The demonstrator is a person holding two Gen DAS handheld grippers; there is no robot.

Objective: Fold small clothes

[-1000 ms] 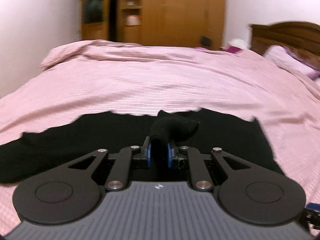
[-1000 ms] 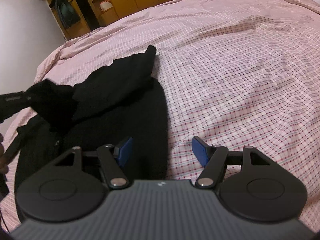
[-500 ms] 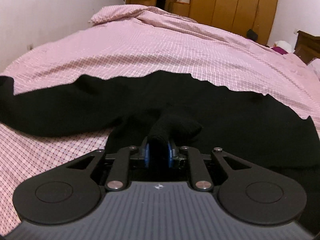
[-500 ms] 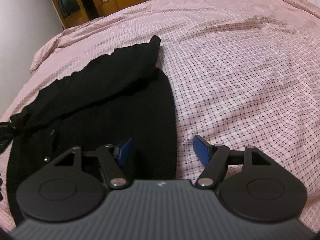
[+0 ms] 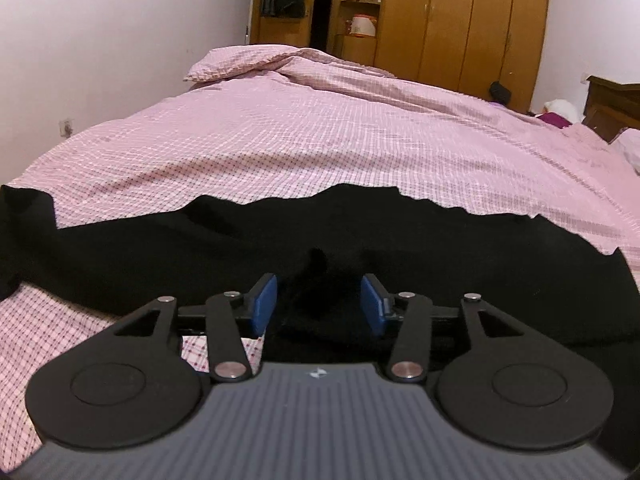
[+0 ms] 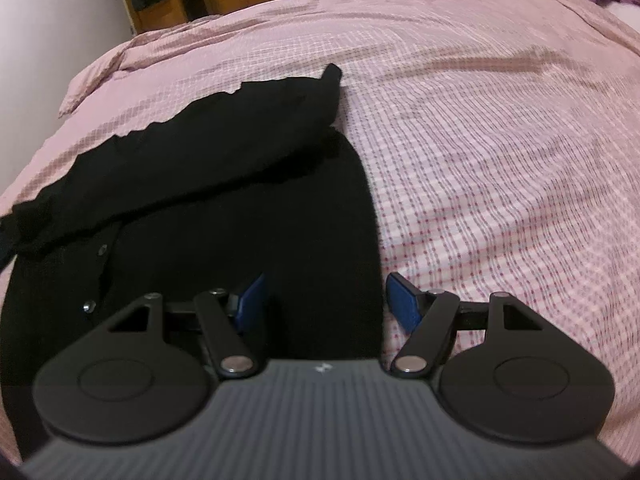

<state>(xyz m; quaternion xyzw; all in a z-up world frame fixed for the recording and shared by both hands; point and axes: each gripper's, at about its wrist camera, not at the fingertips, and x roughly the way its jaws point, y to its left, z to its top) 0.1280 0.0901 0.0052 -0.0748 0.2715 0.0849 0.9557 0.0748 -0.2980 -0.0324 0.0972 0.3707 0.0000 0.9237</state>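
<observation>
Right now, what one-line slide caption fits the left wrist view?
Left gripper opening over a black garment spread on the pink checked bedspread, fabric between its blue pads but not pinched.

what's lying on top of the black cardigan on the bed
A folded-over black sleeve lies across the black cardigan, reaching toward its buttons. The pink checked bedcover shows around it; whatever lies under the fold is covered.

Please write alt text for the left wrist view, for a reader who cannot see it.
The left gripper hovers low over a black garment spread on a pink checked bed cover, its blue-padded jaws opening with a bunched bit of the cloth between them, no longer pinched. Wooden wardrobes stand against the far wall.
</observation>
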